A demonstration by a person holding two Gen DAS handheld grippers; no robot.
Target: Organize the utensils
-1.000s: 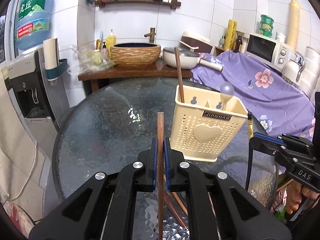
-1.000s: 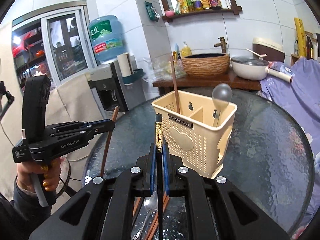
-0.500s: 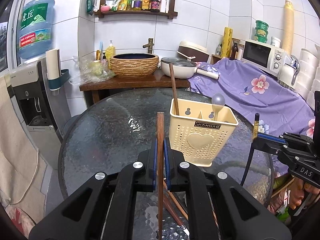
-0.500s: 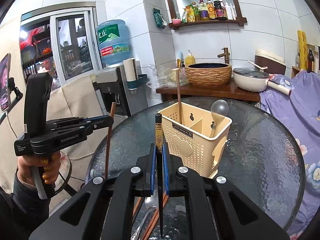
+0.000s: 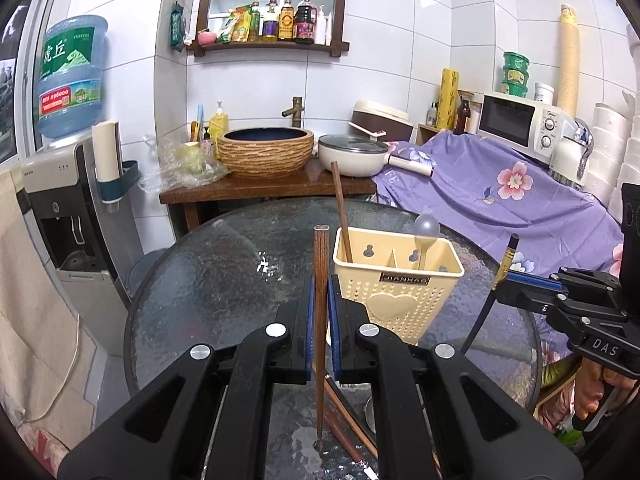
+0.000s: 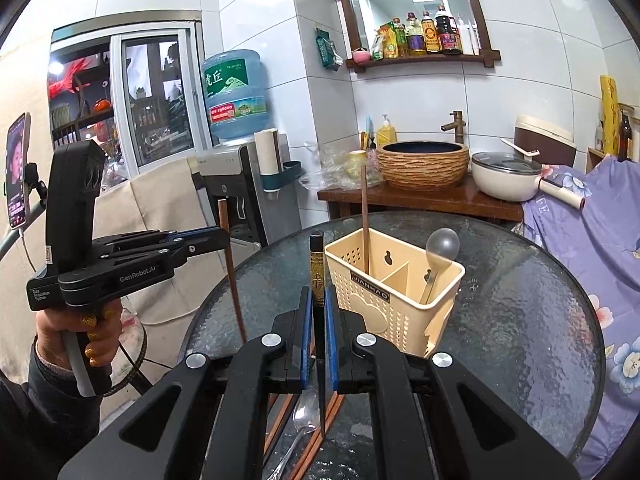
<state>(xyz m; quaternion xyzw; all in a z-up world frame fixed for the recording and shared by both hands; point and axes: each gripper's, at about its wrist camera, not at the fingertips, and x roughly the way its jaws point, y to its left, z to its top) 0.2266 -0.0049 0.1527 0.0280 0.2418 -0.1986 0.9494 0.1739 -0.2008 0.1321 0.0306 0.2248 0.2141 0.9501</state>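
My left gripper [image 5: 320,300] is shut on a brown wooden chopstick [image 5: 321,264], held upright above the glass table. My right gripper [image 6: 318,308] is shut on a black chopstick with a gold band [image 6: 317,276], also upright. A cream utensil holder [image 5: 398,296] stands behind both grippers; it also shows in the right wrist view [image 6: 396,280]. It holds one brown chopstick [image 5: 342,208] in its left compartment and a metal spoon [image 5: 425,232] in its right. More brown chopsticks [image 5: 348,428] and a spoon [image 6: 302,420] lie on the table under the grippers.
The round glass table [image 5: 224,280] has a wooden side table with a woven basin [image 5: 266,152] and a pan [image 5: 354,156] behind it. A purple flowered cloth [image 5: 500,200] covers things at the right. A water dispenser [image 5: 64,184] stands at the left.
Both grippers have risen and pulled back from the holder with their chopsticks still held upright. The holder looks smaller and farther away.
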